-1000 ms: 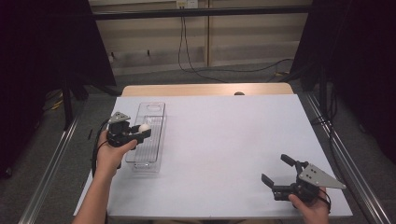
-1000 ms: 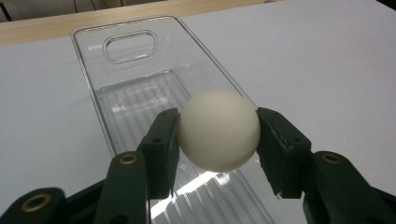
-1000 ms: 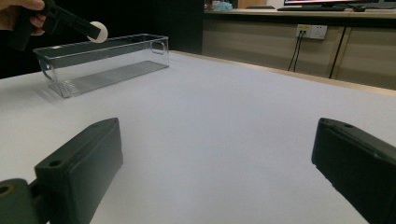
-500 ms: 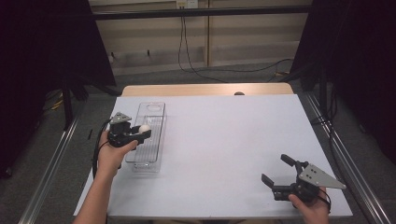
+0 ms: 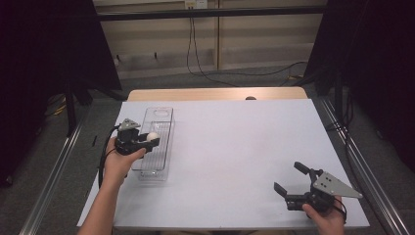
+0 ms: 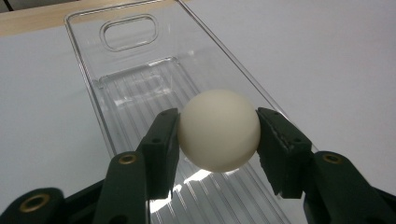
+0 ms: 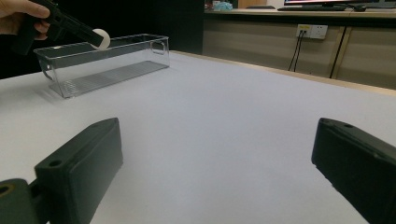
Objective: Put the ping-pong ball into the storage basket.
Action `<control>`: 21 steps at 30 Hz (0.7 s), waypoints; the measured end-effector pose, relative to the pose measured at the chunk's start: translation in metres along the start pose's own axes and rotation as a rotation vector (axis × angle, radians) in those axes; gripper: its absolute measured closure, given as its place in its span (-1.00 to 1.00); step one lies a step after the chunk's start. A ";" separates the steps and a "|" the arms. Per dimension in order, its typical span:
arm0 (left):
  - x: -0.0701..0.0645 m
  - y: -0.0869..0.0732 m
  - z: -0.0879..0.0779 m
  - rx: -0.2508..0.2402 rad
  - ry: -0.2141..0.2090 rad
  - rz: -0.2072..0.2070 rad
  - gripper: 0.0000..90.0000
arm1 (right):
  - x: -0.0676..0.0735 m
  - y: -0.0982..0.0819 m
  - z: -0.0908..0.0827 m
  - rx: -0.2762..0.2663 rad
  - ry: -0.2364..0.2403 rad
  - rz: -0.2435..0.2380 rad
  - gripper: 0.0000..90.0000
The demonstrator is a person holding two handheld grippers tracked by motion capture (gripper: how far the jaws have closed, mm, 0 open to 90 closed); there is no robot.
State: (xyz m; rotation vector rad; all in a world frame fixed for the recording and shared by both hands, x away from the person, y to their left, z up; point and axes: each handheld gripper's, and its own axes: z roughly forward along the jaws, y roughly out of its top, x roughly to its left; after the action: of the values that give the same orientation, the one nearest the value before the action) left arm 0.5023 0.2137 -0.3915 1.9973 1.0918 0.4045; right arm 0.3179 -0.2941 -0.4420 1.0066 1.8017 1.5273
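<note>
A white ball (image 6: 218, 130) sits pinched between the two black jaws of my left gripper (image 5: 150, 139), which is shut on it. The ball (image 5: 152, 136) hangs over the clear plastic bin (image 5: 157, 147) at the left of the white table, above the bin's ribbed floor (image 6: 140, 98). In the right gripper view the same ball (image 7: 100, 38) shows above the bin (image 7: 102, 65) at the far left. My right gripper (image 5: 289, 179) rests near the table's front right corner, its jaws wide apart with nothing between them.
The white table top (image 5: 235, 147) spreads between the two hands. A wooden strip (image 5: 215, 94) borders its far edge. Metal rails (image 5: 54, 171) run along both sides, and cables (image 5: 210, 73) lie on the floor behind.
</note>
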 end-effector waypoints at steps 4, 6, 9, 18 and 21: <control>0.001 0.000 0.001 0.009 0.002 0.010 0.13 | 0.000 0.000 0.000 0.001 0.002 0.000 -0.97; 0.001 -0.001 0.002 0.012 0.003 0.001 0.12 | 0.000 0.000 0.000 0.004 0.005 -0.004 -0.97; 0.001 -0.001 0.003 0.013 0.004 -0.001 0.09 | 0.000 0.000 0.000 -0.001 0.002 -0.001 -0.97; 0.001 0.000 -0.001 -0.006 0.006 -0.001 -0.03 | -0.001 0.000 0.000 -0.001 0.003 -0.010 -0.97; 0.000 0.000 -0.003 -0.016 -0.001 -0.001 -0.07 | 0.000 0.000 0.000 -0.002 -0.001 -0.001 -0.97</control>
State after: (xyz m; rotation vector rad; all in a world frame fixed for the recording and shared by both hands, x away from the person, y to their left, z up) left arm 0.5007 0.2153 -0.3901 1.9823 1.0858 0.4100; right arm 0.3179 -0.2941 -0.4420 1.0048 1.7991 1.5271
